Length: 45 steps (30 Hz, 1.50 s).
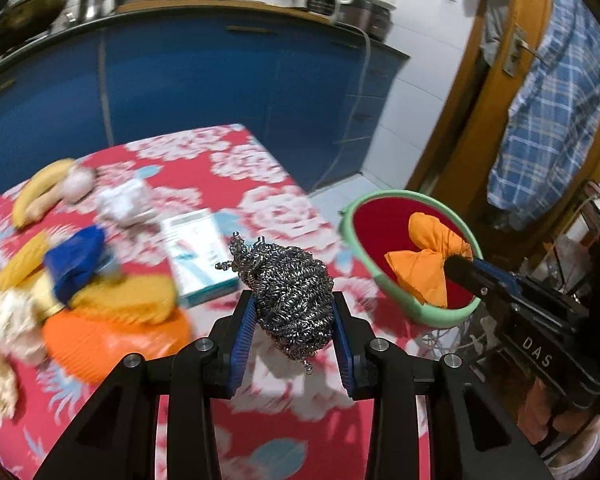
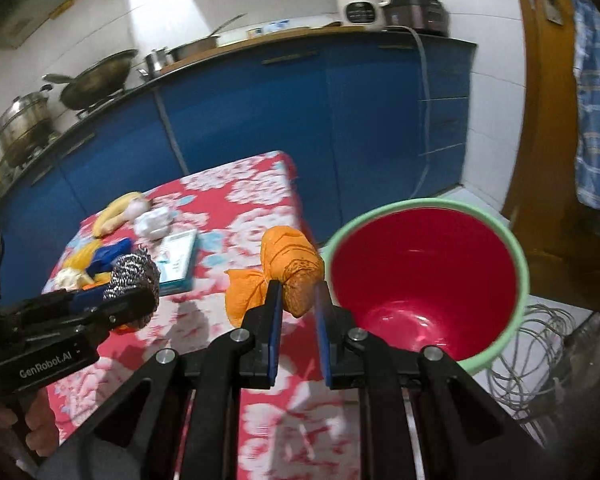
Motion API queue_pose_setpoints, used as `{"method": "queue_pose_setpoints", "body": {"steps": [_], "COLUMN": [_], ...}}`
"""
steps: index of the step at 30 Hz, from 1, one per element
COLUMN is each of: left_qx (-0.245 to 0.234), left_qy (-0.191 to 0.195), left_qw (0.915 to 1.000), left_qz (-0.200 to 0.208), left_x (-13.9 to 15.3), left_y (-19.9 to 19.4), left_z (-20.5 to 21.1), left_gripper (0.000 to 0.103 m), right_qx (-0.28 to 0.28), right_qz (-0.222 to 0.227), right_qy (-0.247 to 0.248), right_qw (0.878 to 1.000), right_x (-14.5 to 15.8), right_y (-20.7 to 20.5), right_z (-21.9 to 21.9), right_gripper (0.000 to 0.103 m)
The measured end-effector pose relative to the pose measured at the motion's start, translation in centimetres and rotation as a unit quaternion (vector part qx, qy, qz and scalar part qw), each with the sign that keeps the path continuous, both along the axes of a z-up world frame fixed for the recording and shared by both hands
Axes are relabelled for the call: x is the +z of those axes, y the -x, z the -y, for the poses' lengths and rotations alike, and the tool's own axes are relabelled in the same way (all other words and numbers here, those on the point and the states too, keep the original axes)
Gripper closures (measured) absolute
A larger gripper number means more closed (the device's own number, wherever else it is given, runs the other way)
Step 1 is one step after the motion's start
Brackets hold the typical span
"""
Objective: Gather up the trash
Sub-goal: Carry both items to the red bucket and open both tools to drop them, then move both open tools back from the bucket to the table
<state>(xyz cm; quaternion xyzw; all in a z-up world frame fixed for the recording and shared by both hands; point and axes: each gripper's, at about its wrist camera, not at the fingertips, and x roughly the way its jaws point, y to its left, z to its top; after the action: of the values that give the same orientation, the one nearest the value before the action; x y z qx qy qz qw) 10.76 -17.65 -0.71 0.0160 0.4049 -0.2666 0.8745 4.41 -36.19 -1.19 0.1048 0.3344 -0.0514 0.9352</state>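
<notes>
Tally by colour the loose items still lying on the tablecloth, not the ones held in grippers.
Yellow: 3, banana, two sponges
Orange: 1, disc
Blue: 1, wad
White or cream: 3, box, paper wad, fluffy clump
Total: 8; blur makes this approximate.

Coiled metal scourer (image 1: 292, 300), glossy plastic bucket (image 2: 516, 248), cloth tablecloth (image 1: 236, 168).

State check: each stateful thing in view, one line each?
Left gripper: shut on steel-wool scouring ball, lifted off the table.
Right gripper: shut on crumpled orange wrapper, beside the bin.
Red bin with green rim: upright, nothing visible inside.
Teal-and-white carton: flat on the table.
</notes>
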Motion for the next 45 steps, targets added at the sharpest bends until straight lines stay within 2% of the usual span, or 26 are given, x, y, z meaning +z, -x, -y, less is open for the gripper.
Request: {"method": "queue_pose_setpoints", "body": {"steps": [12,30,33,35,38,45], "left_qx": [-0.067,-0.096,-0.096,-0.093,-0.089,-0.076], "left_qy": [-0.015,-0.047,-0.051,-0.054,-0.051,-0.046], "left_qw": [0.9974,0.9932,0.9931,0.9931,0.9937,0.9953], "left_qz": [-0.019,-0.046,-0.044,-0.045,-0.045,-0.04], "left_x": [-1.3,-4.4,-4.5,-4.5,-4.4,-3.4], "left_y": [-2.3,-4.9,-5.1,-5.3,-5.4,-5.3], "left_z": [8.4,14.1,14.6,15.0,15.0,14.1], "left_gripper": [0.066,0.065,0.063,0.055,0.046,0.044], "right_qx": [-0.065,-0.123,-0.128,-0.133,-0.139,-0.144], "right_qz": [-0.03,-0.076,-0.077,-0.074,-0.07,-0.062], "right_qy": [0.01,-0.007,-0.01,-0.012,-0.017,-0.024], "right_qw": [0.997,0.989,0.989,0.988,0.988,0.987], "right_x": [-1.8,-5.0,-5.1,-5.1,-5.1,-4.7], "right_y": [-0.7,-1.9,-1.9,-1.8,-1.6,-1.1], "right_z": [5.6,10.2,10.5,10.6,10.9,11.0], "right_gripper": [0.085,0.082,0.081,0.079,0.071,0.064]}}
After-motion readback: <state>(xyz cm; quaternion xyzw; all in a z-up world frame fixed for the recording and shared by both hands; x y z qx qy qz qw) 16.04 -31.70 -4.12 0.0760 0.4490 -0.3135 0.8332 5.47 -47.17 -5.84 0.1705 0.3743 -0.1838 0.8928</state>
